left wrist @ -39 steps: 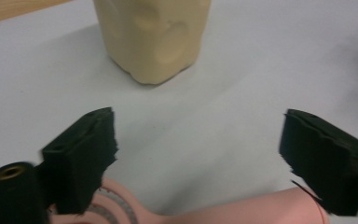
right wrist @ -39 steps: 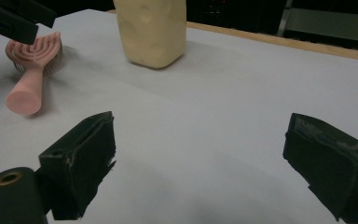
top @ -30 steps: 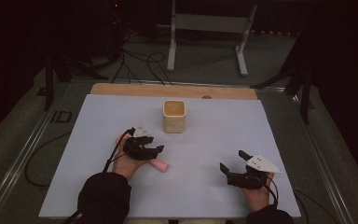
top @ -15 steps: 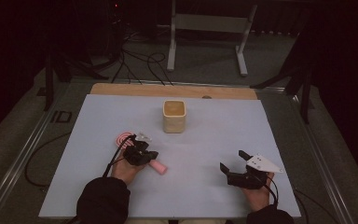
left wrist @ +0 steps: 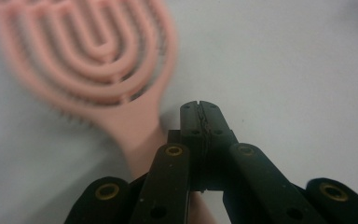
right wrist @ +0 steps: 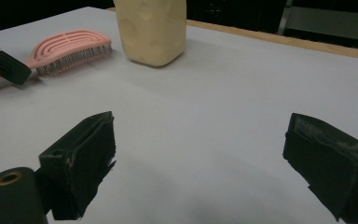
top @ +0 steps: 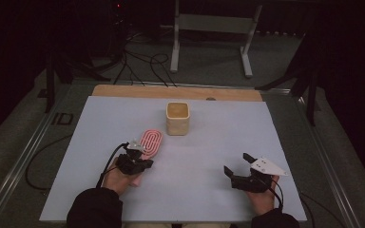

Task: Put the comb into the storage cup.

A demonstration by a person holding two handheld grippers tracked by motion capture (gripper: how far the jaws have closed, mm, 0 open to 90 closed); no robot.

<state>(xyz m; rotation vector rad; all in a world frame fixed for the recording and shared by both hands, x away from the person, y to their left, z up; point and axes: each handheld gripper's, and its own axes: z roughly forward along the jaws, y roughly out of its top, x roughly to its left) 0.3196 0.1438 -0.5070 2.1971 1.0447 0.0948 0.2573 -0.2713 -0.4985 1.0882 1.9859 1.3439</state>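
Swung round since a second ago, the pink hairbrush (top: pixel 150 142): then crosswise under the left hand with the handle end poking out to the right, now lengthwise with the ribbed oval head pointing toward the far side of the bench (top: pixel 275 137). Shifted a little nearer the front edge along with it, the left hand. Unmoved over the same second, the right hand.

Lying flat on the white bench, left of centre, with the head just in front of and to the left of the cream cup (top: pixel 177 118), near it but apart. Handle running back under the left hand (top: pixel 119 178). Bristles facing down in the right gripper view, head (right wrist: pixel 70 49) resting beside the cup (right wrist: pixel 153 30).

Left gripper (left wrist: pixel 200 116) clamped fully together, pad against pad, nothing between the tips. Sitting over the handle (left wrist: pixel 137 135), which passes to the left of the jaws and below them; cannot tell whether touching it. Seen from above at (top: pixel 144 156), just behind the brush head.

Right gripper (top: pixel 237 164) spread wide and empty, low over bare bench at the front right, well apart from brush and cup. Same wide gap in its own view (right wrist: pixel 200 130).
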